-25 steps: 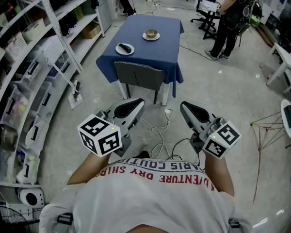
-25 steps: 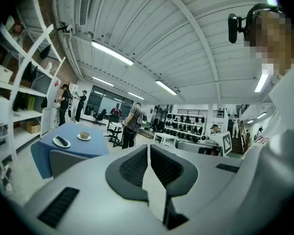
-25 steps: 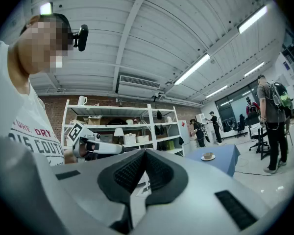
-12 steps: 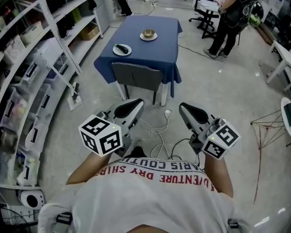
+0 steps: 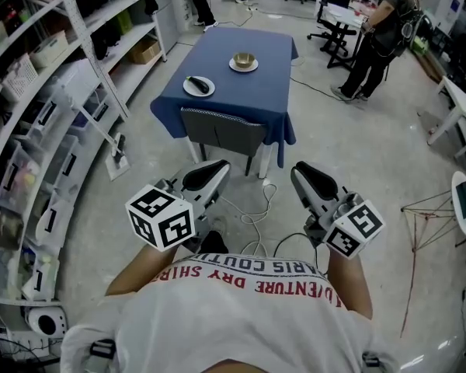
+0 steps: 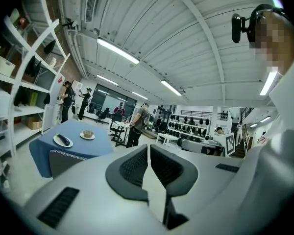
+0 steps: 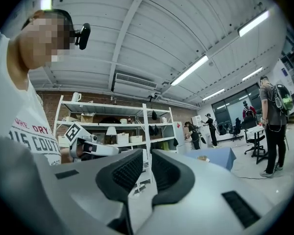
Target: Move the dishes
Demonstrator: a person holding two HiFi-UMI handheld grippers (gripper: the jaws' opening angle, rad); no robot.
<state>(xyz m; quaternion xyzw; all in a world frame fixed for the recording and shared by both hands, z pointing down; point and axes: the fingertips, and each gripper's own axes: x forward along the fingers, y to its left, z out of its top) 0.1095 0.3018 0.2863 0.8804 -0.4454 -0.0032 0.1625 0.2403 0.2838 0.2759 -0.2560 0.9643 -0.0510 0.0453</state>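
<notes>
While the plate [image 5: 190, 88] is white, its load [image 5: 199, 83] looks dark.

Upper centre, the worktop [image 5: 258, 99] is draped navy blue, carrying a white plate [image 5: 189, 88] and a tan bowl [image 5: 244, 57]. The left tool [image 5: 216, 168] and right tool [image 5: 300, 173] are white, with dark grey pads [image 6: 132, 168] and black-and-white square-patterned cubes [image 5: 161, 216]. Lower down, a white shirt [image 5: 241, 317] shows red lettering.
</notes>
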